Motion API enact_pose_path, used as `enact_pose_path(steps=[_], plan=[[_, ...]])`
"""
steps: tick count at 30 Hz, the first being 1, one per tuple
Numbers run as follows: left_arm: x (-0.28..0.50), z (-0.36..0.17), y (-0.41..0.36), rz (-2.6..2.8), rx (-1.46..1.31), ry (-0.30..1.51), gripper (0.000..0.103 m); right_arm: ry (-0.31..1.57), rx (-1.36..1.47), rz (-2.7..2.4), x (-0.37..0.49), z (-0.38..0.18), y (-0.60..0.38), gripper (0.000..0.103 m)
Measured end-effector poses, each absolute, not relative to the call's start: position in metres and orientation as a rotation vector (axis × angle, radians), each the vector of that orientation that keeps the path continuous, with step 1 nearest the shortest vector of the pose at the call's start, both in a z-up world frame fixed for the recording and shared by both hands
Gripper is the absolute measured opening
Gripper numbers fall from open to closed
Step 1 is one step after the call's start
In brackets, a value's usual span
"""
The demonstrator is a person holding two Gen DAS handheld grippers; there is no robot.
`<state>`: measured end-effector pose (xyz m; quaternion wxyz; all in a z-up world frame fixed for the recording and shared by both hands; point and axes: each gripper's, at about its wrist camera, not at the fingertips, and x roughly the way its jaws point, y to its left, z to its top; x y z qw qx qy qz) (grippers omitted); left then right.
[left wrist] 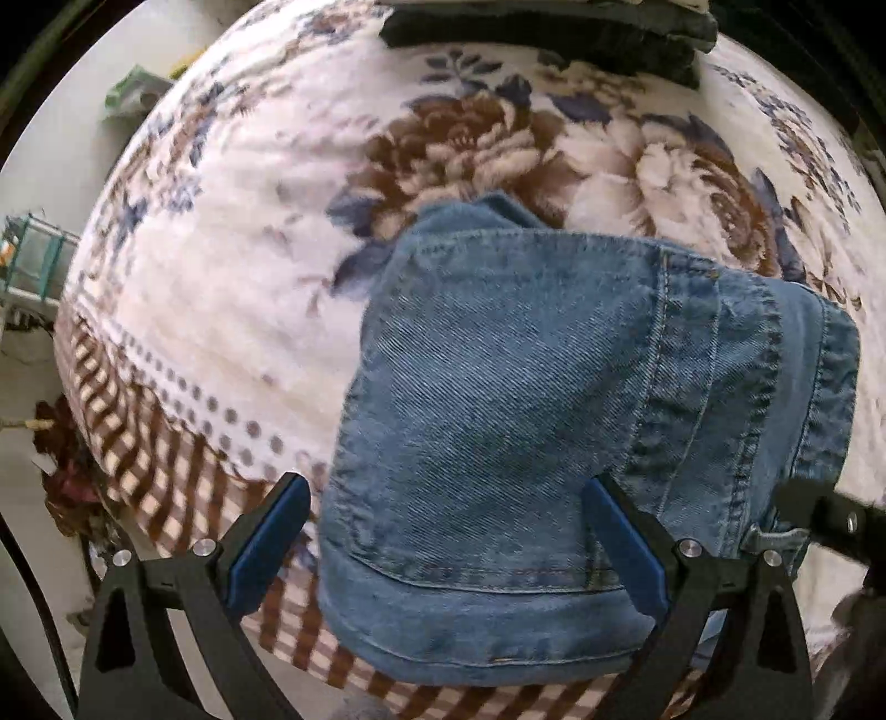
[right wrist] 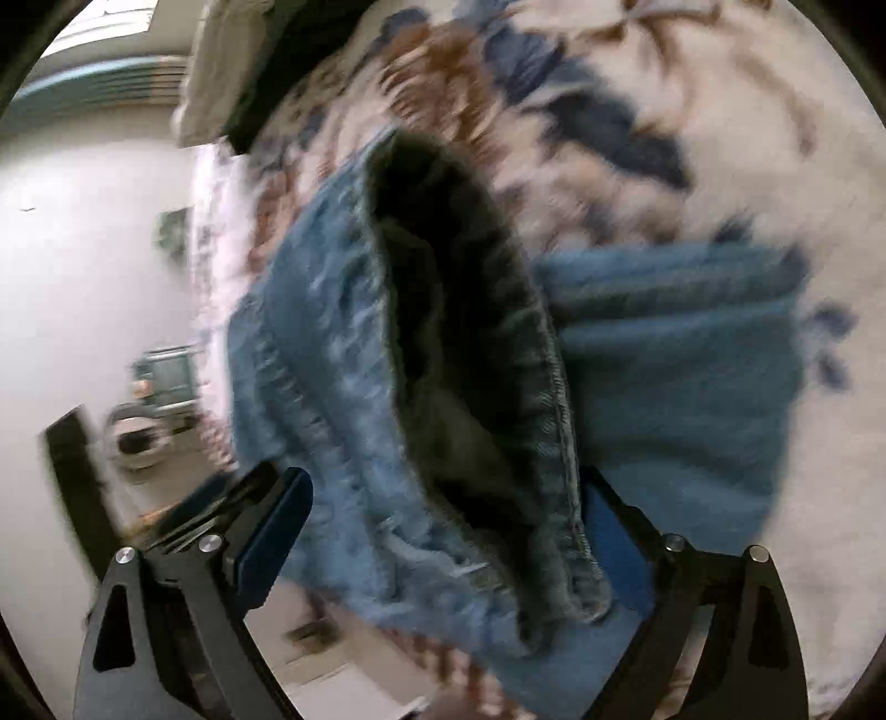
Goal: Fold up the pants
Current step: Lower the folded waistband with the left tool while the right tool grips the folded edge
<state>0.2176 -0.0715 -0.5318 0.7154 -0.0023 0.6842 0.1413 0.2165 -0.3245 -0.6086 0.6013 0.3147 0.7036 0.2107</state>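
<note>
Lying near the front edge of the bed, the blue denim pants [left wrist: 554,421] are already gathered into a thick, compact bundle, with a stitched hem facing the left-wrist camera and a seam running down the right side. From the right-wrist view the same pants [right wrist: 343,421] show a dark, gaping opening, likely the waistband or a leg mouth, with another layer of denim lying flat behind it; that view is blurred, so which opening it is I cannot tell.

The left gripper [left wrist: 443,548] stands wide open, its blue pads on either side of the hem without pressing it, and holds nothing. The right gripper [right wrist: 443,548] is also spread wide, straddling the open rim of cloth, with no pad visibly clamping it.

Under the bundle is a fleecy white blanket printed with brown and blue roses [left wrist: 232,310], its brown checked border [left wrist: 166,498] dropping over the bed edge. A dark folded garment [left wrist: 554,33] lies at the far side, well apart from the pants.

My reading is that the fold has been set down and both tongs are clear of it. To finish well, I would square the bundle: press the gaping rim flat, align the layers' edges, and keep the pile back from the bed's edge so it does not slide off. Any re-grip should take all layers together, or the fold will peel open.
</note>
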Motion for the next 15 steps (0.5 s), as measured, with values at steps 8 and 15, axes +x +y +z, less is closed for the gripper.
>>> enact_pose_path(steps=[8,15], plan=[[0.221,-0.533,-0.069,0.291,-0.039,1.531,0.101,1.629,0.791,0.389,0.215,-0.627,-0.328,0.063],[0.217,-0.514,-0.047,0.303,-0.091,1.514,0.101,1.509,0.745,0.328,0.194,-0.582,-0.325,0.035]])
